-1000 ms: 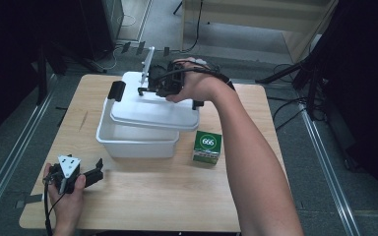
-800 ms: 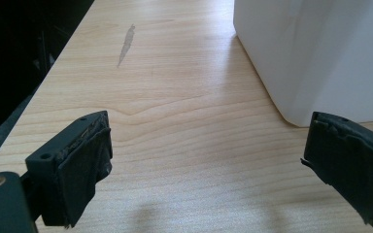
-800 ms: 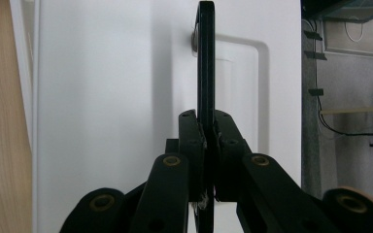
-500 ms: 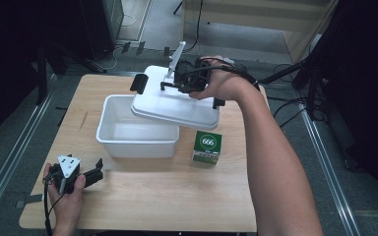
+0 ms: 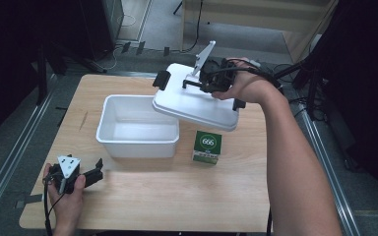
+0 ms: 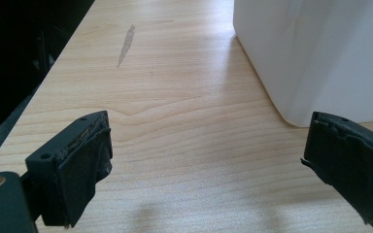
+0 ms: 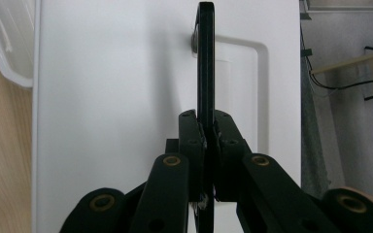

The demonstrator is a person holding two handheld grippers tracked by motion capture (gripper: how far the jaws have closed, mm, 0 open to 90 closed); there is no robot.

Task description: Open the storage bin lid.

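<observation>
Hanging tilted in the air, the white lid [image 5: 194, 103] was held off the white tub [image 5: 138, 129], gripped by its black handle [image 7: 205, 58]. Clamped tight on that handle stood the right gripper [image 7: 207, 133], jaws pressed flat against both of its sides, handle blade running straight up between the fingertips. Spread beneath the fingers in the right gripper view lay the lid's flat top, with a corner of the tub past its left edge. Seen from above, the lid's low edge dipped toward the tub's right rim, overhanging it, with black clips [image 5: 161, 79] at the lid's ends. Sitting on the wooden table [image 5: 177, 196] just below the lid's near edge was a small green box [image 5: 207, 147], apart from the tub's right wall. Resting at the table's near left corner, well apart from the tub, was the left gripper [image 5: 97, 169], jaws spread wide with nothing between the pads [image 6: 85, 172], only bare wood ahead and the tub's wall [image 6: 315, 53] just beyond the right-hand pad.
</observation>
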